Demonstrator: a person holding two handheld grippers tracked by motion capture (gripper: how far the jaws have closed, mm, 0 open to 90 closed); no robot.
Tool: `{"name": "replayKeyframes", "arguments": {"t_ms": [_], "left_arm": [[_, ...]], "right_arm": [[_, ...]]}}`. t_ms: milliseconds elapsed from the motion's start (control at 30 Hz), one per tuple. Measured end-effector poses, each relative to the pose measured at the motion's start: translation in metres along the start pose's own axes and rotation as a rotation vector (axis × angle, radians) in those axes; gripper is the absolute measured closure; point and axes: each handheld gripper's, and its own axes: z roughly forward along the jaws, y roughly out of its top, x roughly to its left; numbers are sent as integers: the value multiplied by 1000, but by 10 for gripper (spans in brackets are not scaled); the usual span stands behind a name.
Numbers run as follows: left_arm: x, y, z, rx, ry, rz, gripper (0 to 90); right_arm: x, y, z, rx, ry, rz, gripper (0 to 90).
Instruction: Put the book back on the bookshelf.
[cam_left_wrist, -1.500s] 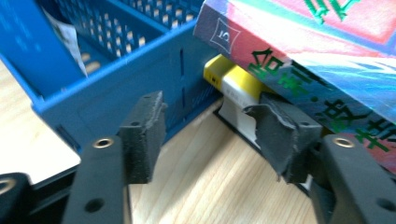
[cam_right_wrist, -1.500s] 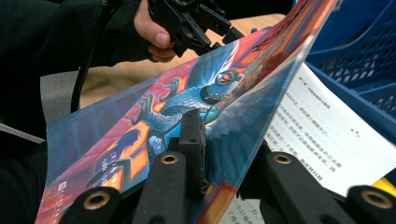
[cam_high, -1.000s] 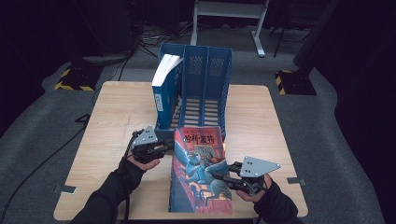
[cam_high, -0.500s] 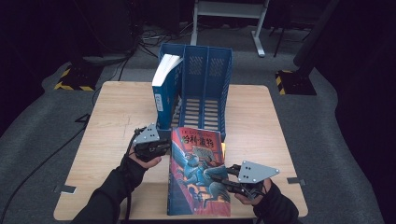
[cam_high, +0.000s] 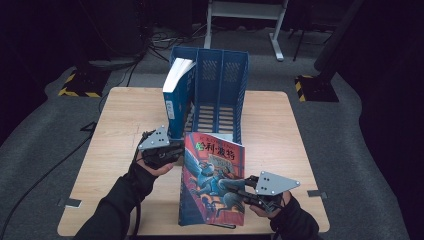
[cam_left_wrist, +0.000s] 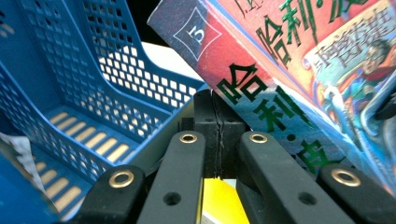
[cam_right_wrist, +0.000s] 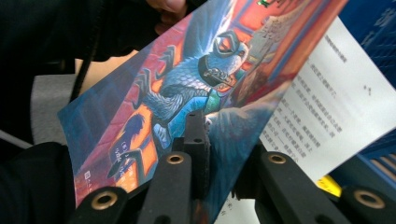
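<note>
- The book (cam_high: 214, 182), a glossy paperback with a red-and-blue illustrated cover, is held tilted above the near half of the tabletop (cam_high: 115, 120), its top edge just before the file rack's (cam_high: 220, 85) open front.
- The right gripper (cam_high: 243, 190) is clamped on the front cover at the book's right edge; the cover has peeled off the white printed page beneath. Its jaws have just been closing on that cover.
- The left gripper (cam_high: 172, 152), jaws pressed together, sits against the spine and has risen slightly since a second ago, lifting that side.
- The perforated blue plastic rack has bare middle and right slots; a thick blue book (cam_high: 176, 102) leans in the left one.
- Bare wood lies on both sides.
</note>
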Motion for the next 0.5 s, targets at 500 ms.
{"name": "replayKeyframes", "arguments": {"t_ms": [500], "left_arm": [[-18, 36, -15, -94, -62, 103, 896]], "right_arm": [[-2, 6, 4, -19, -131, -57, 869]]}}
